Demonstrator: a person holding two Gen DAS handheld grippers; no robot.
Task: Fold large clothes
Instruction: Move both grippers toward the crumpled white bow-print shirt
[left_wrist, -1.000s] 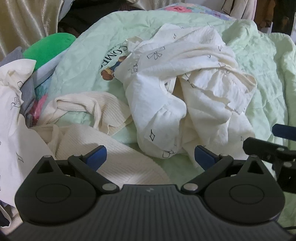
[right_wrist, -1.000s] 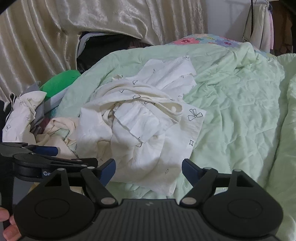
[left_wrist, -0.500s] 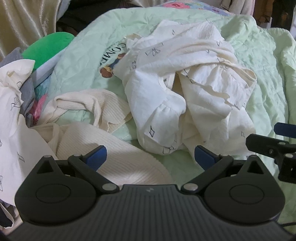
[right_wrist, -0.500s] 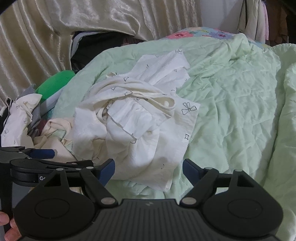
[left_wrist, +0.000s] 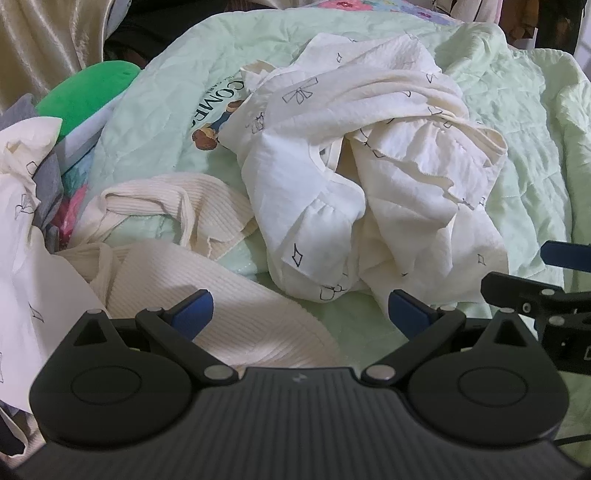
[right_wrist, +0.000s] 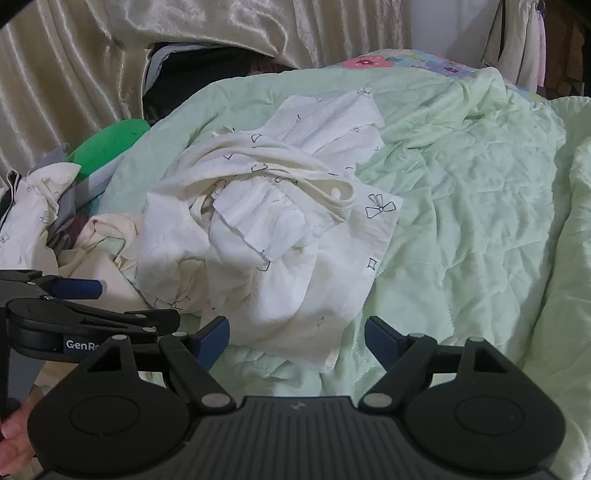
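Here the left gripper (left_wrist: 300, 308) has its blue-tipped fingers spread wide and empty, poised just short of the crumpled white garment (left_wrist: 369, 184), with a ribbed cream garment (left_wrist: 207, 295) lying beneath its left finger. The right gripper (right_wrist: 297, 334) is likewise spread apart and holds nothing, its fingers framing the near edge of the same white garment (right_wrist: 266, 236). The white garment, printed with small black bows and diamonds, lies bunched on the pale green quilt (right_wrist: 461, 206), which surrounds it on the far and right sides. To the left of the white garment, the ribbed cream garment touches its edge, and beyond that sits a second piece of bow-printed cloth (left_wrist: 26, 206). A bright green cushion (right_wrist: 107, 142) lies farther left of the white garment, near the satin curtain (right_wrist: 74, 74). Behind the white garment, a floral bedspread (right_wrist: 388, 61) shows past the quilt.
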